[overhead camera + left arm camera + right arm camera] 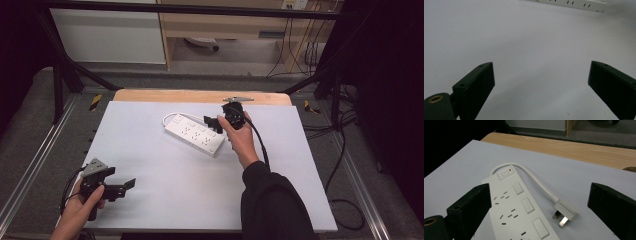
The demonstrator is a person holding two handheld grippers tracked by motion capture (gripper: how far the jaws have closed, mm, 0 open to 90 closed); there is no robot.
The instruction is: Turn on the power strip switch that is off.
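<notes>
Trouble could come from the plug point(564, 213), which lies loose on its side just beside the power strip point(195, 135) near the table's point(165, 200) far middle, pins tipped toward the strip. The right gripper point(214, 122) hangs over that end with jaws spread wide and nothing between them, so a careless drop might knock the plug or drag its short cord point(534, 178) and shift the strip. The left gripper point(127, 186) waits open and empty near the front left corner, well apart, too far off to steady anything.
</notes>
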